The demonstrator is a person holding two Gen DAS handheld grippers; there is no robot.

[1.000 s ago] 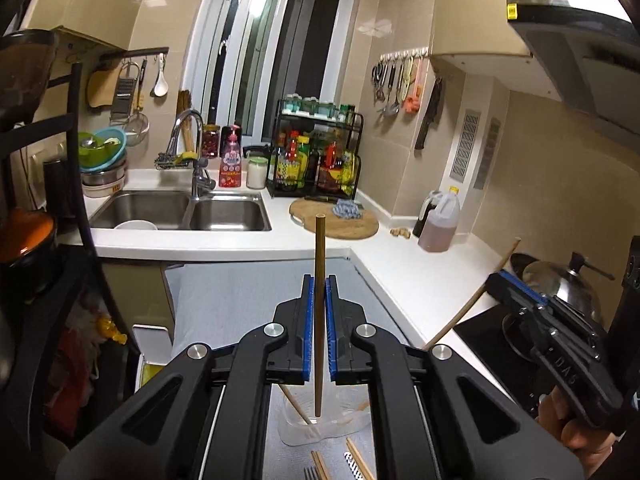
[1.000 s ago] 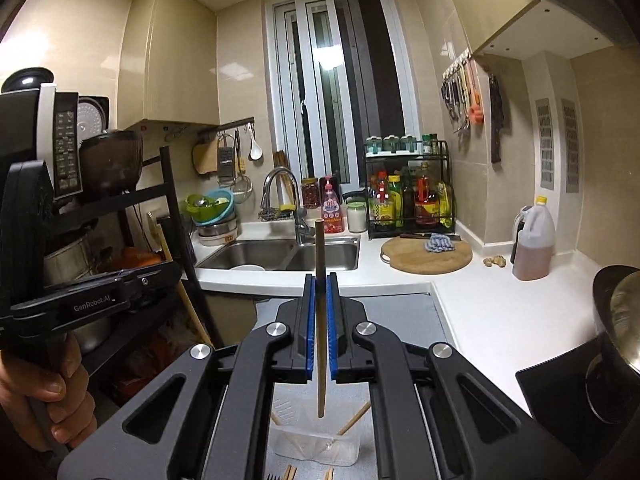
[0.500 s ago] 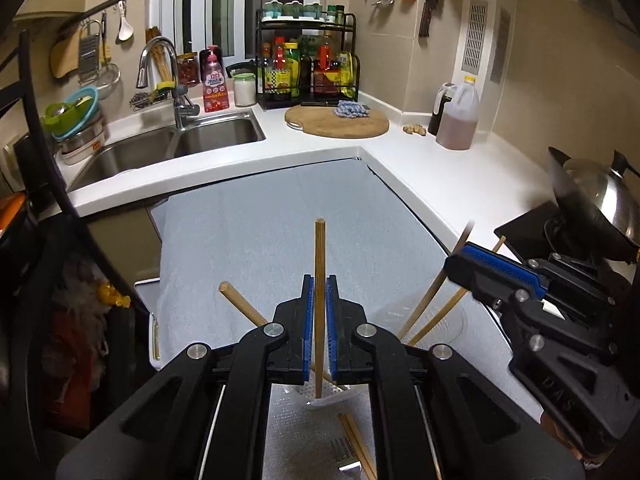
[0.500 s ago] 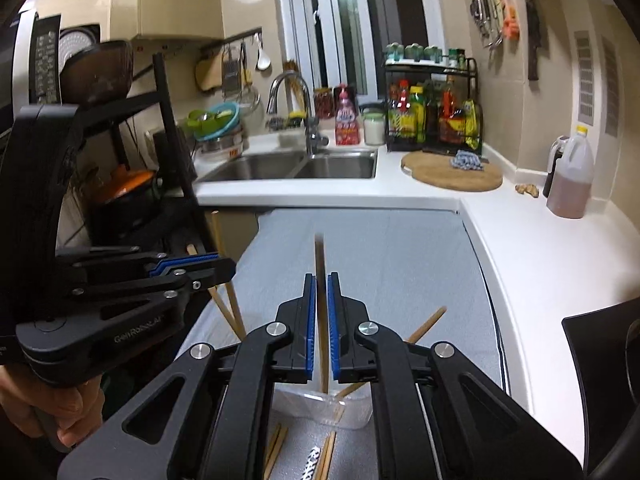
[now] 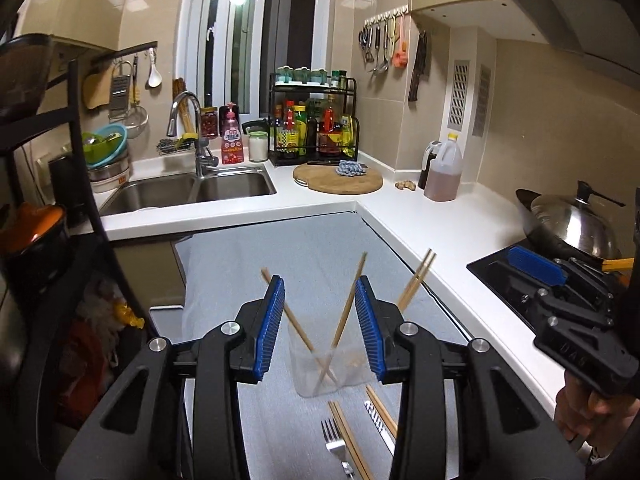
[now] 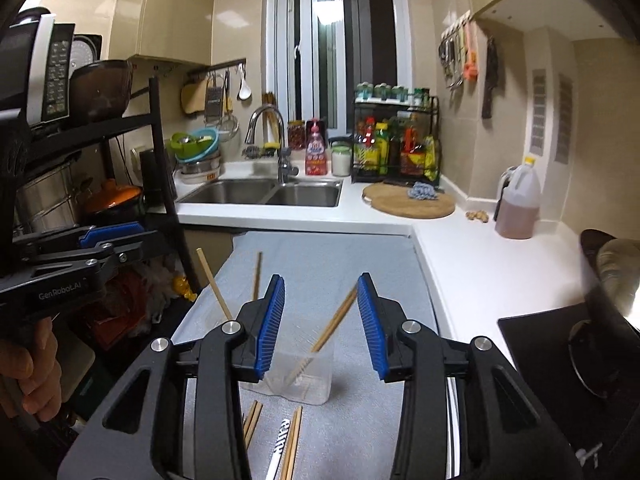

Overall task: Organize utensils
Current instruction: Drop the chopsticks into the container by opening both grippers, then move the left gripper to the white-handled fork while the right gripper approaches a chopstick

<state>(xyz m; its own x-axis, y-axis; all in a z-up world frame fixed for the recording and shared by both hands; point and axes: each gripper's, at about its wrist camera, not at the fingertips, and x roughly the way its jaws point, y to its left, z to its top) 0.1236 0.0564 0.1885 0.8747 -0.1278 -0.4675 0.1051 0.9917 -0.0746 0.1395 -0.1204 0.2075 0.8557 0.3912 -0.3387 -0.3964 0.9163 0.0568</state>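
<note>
A clear plastic cup stands on the grey mat and holds several wooden chopsticks that lean outward. My left gripper hovers just above and in front of the cup; its jaws are opening and nothing is pressed between the blue pads. My right gripper hangs over the same cup from the other side, its jaws opening too and empty. Each gripper shows in the other's view: the right gripper at the right edge, the left gripper at the left edge.
Loose chopsticks, a fork and a white-handled utensil lie on the mat in front of the cup. A wok with lid sits on the hob at the right. A black rack stands at the left, the sink behind.
Both grippers came down over the cup, each shut on an upright chopstick. Their jaws have since spread, and both chopsticks now stand in the cup.
</note>
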